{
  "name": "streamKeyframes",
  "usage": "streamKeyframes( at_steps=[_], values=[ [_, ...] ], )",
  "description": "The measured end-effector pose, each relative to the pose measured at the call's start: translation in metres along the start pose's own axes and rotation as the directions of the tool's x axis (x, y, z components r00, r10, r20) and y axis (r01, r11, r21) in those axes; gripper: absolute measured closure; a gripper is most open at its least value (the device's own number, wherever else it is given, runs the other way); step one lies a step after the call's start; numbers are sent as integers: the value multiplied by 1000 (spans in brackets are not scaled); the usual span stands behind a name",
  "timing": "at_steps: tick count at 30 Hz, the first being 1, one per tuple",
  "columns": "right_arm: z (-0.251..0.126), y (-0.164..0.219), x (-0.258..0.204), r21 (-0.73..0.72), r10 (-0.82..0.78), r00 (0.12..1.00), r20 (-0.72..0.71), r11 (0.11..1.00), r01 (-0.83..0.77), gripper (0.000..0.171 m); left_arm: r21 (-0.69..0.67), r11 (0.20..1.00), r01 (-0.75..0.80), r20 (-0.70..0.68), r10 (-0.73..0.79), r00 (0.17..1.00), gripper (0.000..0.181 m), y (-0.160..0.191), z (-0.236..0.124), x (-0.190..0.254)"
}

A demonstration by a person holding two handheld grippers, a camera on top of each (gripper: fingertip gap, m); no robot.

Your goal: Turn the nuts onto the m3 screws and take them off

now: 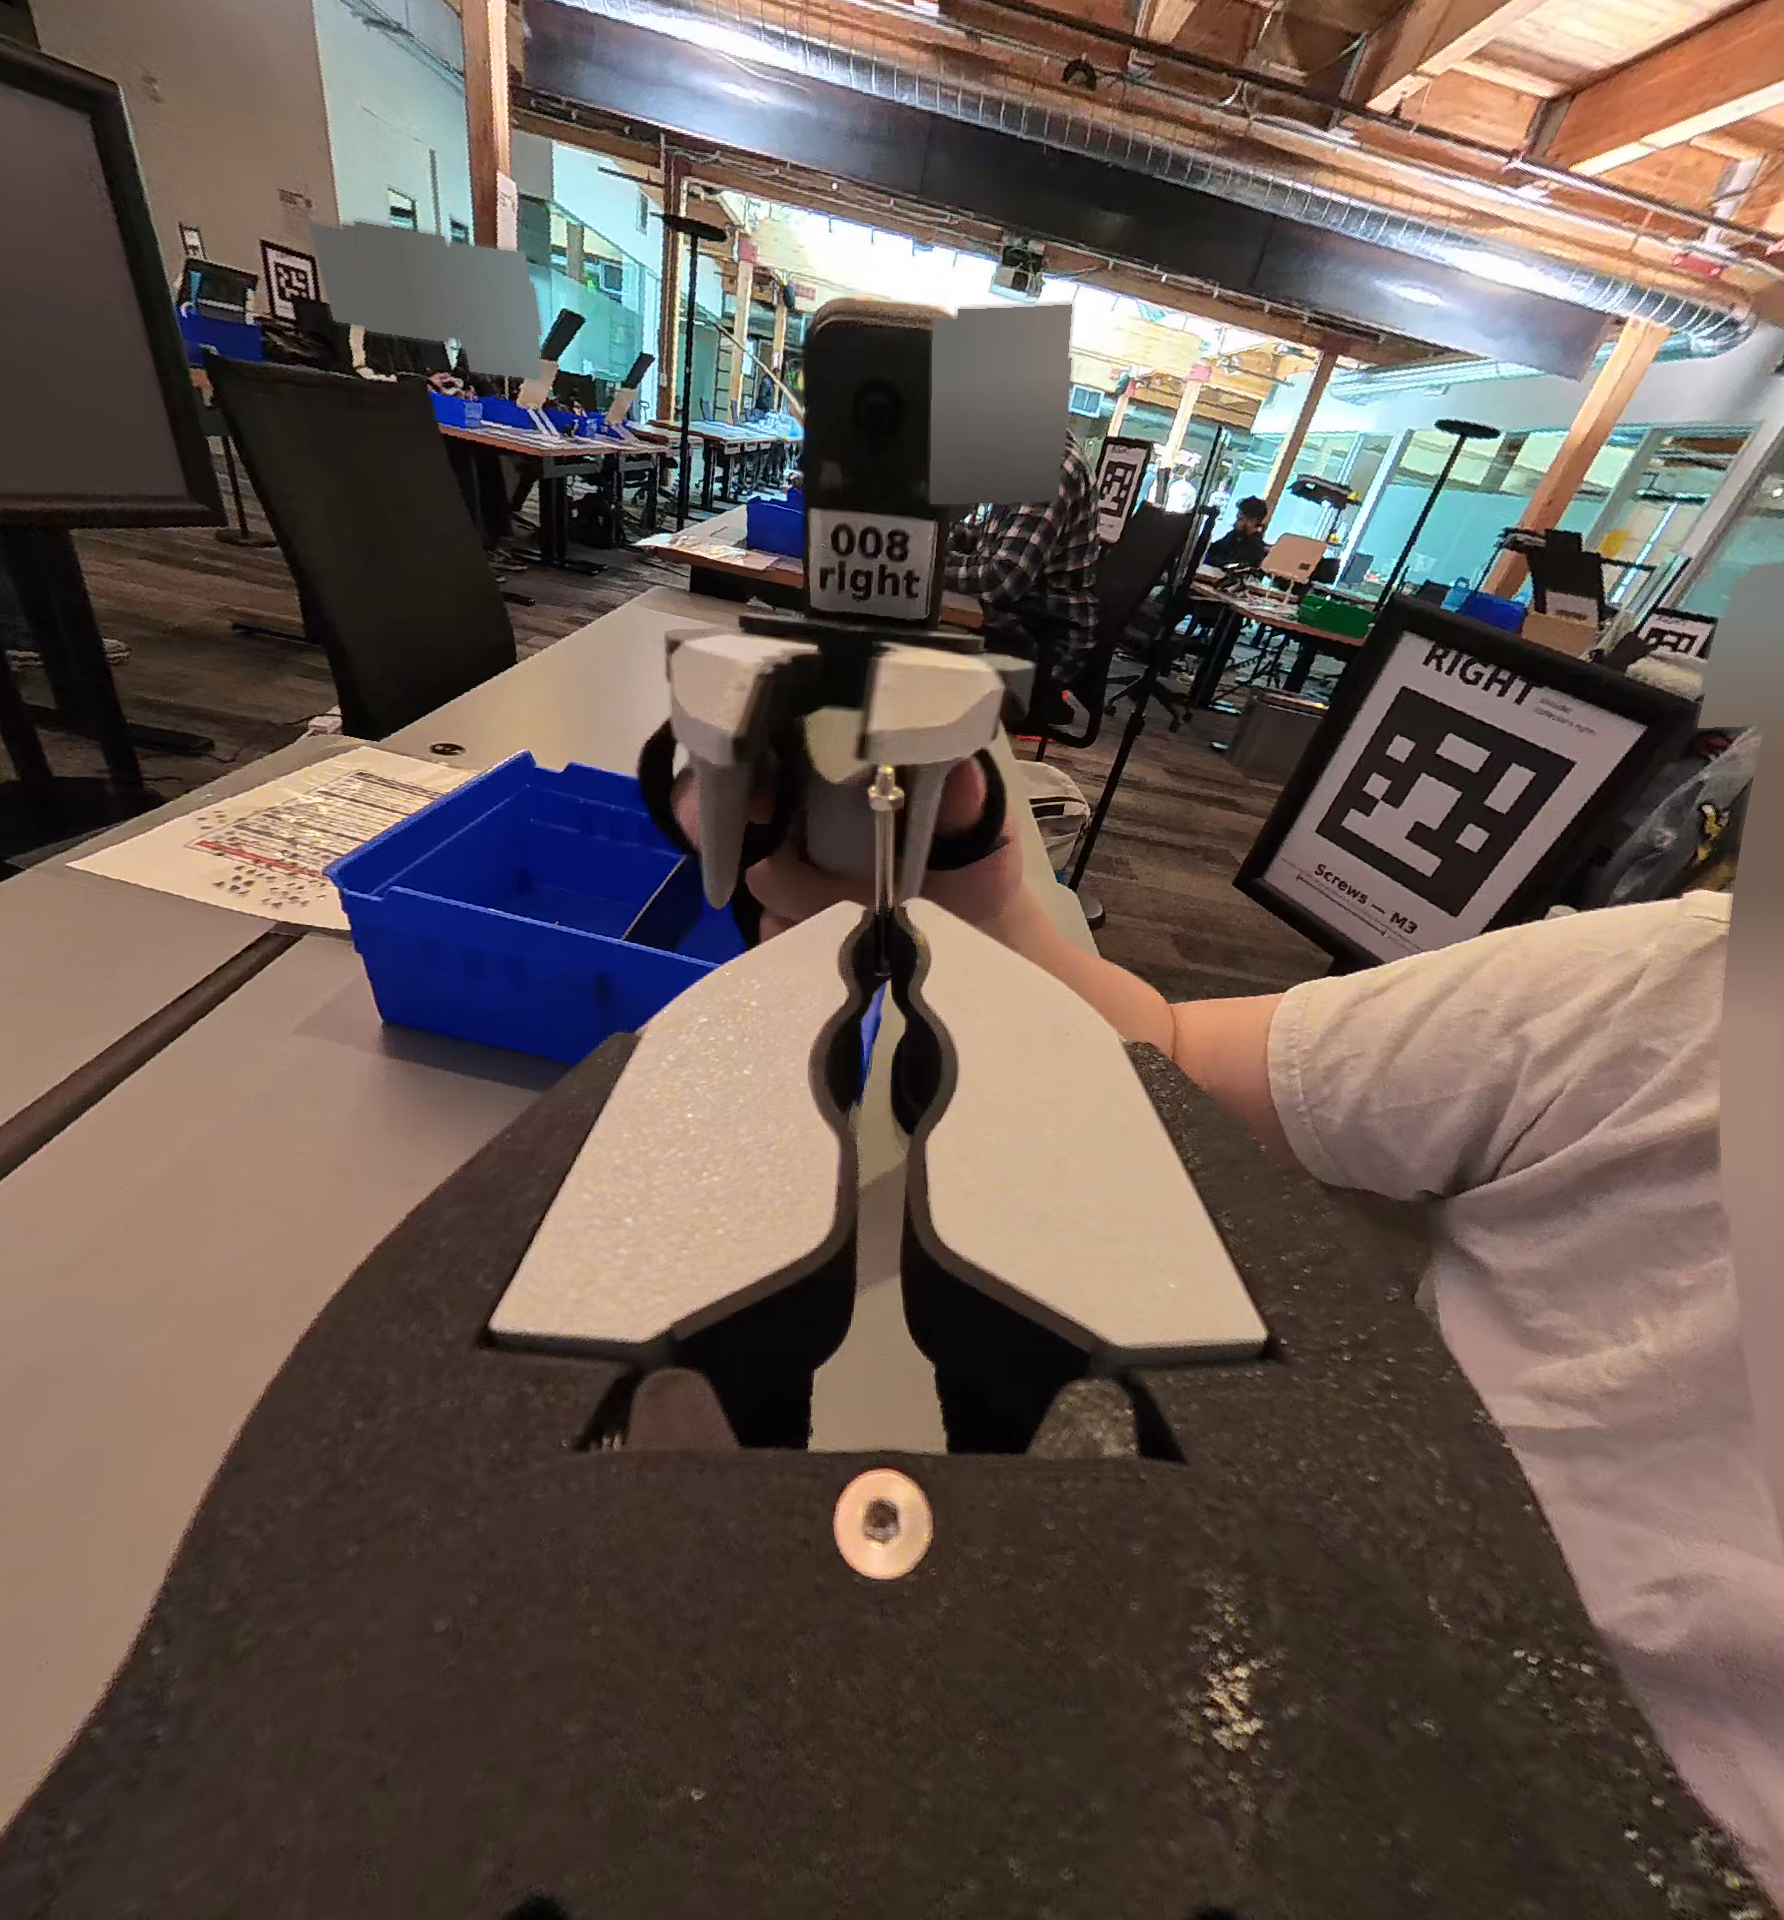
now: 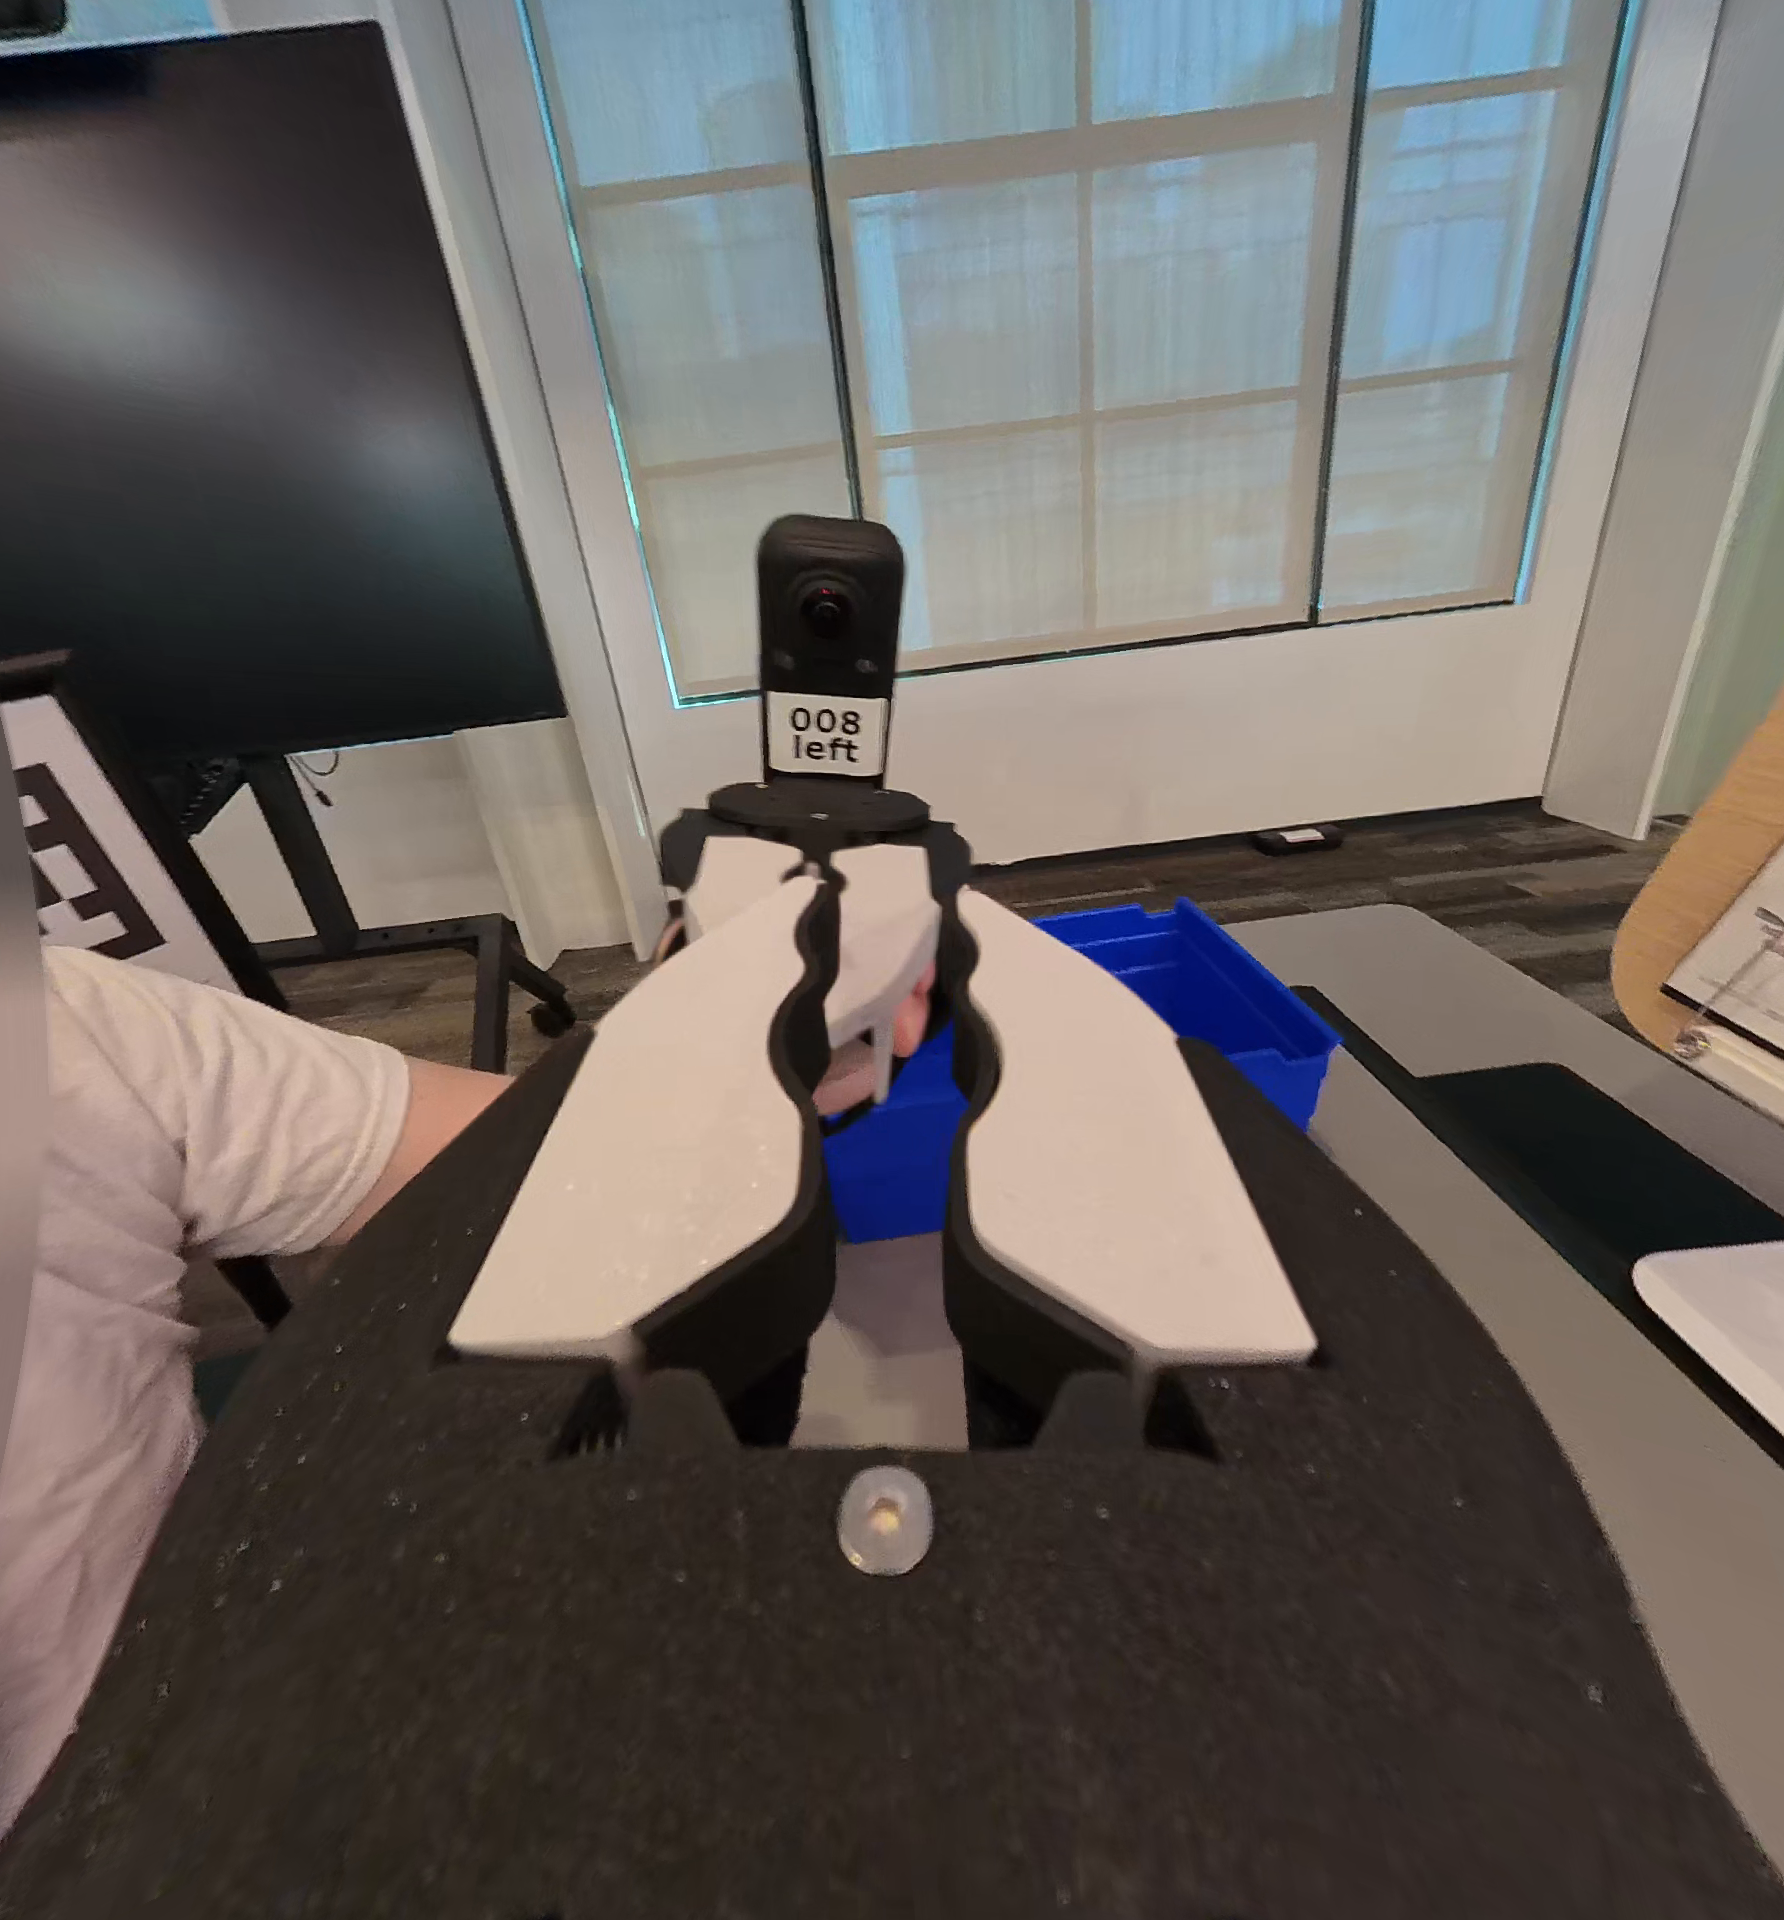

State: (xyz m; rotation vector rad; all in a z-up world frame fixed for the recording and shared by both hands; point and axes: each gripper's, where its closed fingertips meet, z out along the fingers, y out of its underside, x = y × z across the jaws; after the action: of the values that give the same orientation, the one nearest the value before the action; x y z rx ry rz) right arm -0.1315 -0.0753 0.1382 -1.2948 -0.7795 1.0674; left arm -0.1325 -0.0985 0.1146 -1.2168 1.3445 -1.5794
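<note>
In the left wrist view my left gripper (image 1: 883, 930) is shut on the lower end of a thin m3 screw (image 1: 882, 873) that stands upright. A small silver nut (image 1: 885, 798) sits near the screw's top. My right gripper (image 1: 815, 883) faces it from behind, with its fingers apart on either side of the screw; the nut lies in front of its right-hand finger (image 1: 914, 831). In the right wrist view my right gripper (image 2: 886, 894) is open with a clear gap, and the left gripper's fingers (image 2: 883, 966) show through that gap. The screw and nut are hidden there.
A blue plastic bin (image 1: 514, 914) stands on the grey table (image 1: 140, 1299) below the grippers; it also shows in the right wrist view (image 2: 1210, 997). A paper sheet with small parts (image 1: 264, 831) lies at the far left. A framed marker sign (image 1: 1459, 790) stands right. Left and right tips are no more than a few centimetres apart.
</note>
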Motion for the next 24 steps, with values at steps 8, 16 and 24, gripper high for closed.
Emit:
streamKeyframes(
  at_steps=[8, 16, 24],
  values=[
    [7, 5, -6, -23, -30, 999, 11, 999, 30, 148, -14, 1000, -4, 5, 4, 1000, 180, 3, 4, 1],
    [7, 0, -15, -12, -34, 999, 42, 999, 34, 150, -1, 1000, 10, -21, -10, 1000, 180, 0, 2, 4],
    [-1, -1, 1, 12, -18, 1000, -12, 1000, 18, 153, 3, 1000, 17, -30, -17, 999, 180, -1, 1, 6]
  ],
)
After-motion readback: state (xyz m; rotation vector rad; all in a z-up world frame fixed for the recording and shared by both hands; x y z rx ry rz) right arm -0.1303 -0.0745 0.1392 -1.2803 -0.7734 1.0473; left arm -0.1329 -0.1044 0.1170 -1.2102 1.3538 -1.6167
